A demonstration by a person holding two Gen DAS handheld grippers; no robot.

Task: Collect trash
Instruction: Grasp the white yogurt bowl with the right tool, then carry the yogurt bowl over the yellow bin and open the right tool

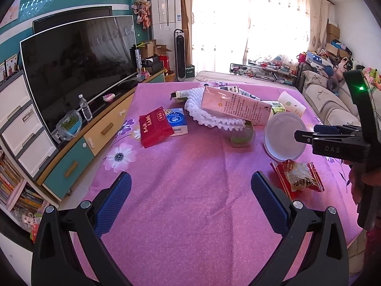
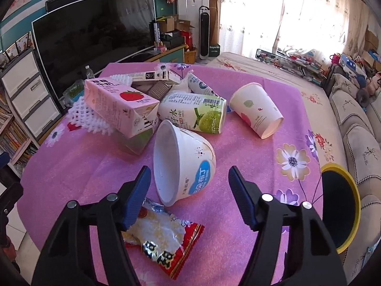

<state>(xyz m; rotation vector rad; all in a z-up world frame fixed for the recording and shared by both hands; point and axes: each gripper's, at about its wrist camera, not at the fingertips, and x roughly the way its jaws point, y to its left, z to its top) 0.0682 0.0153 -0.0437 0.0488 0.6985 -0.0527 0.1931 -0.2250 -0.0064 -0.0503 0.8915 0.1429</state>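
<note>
Where it lies tipped on its side on the pink cloth, the white pudding cup shows an empty inside, and the right gripper stands parted with the cup's base between its fingertips, pads clear of it. A torn snack wrapper lies just under the left finger. Behind, a paper cup lies empty on its side beside a green juice carton and a pink milk carton on white foam netting. Only the right view shows the yellow-rimmed bin, dark inside, off the table's edge. Only the left view shows a red packet and blue tissue pack; the left gripper hangs open over bare cloth.
</note>
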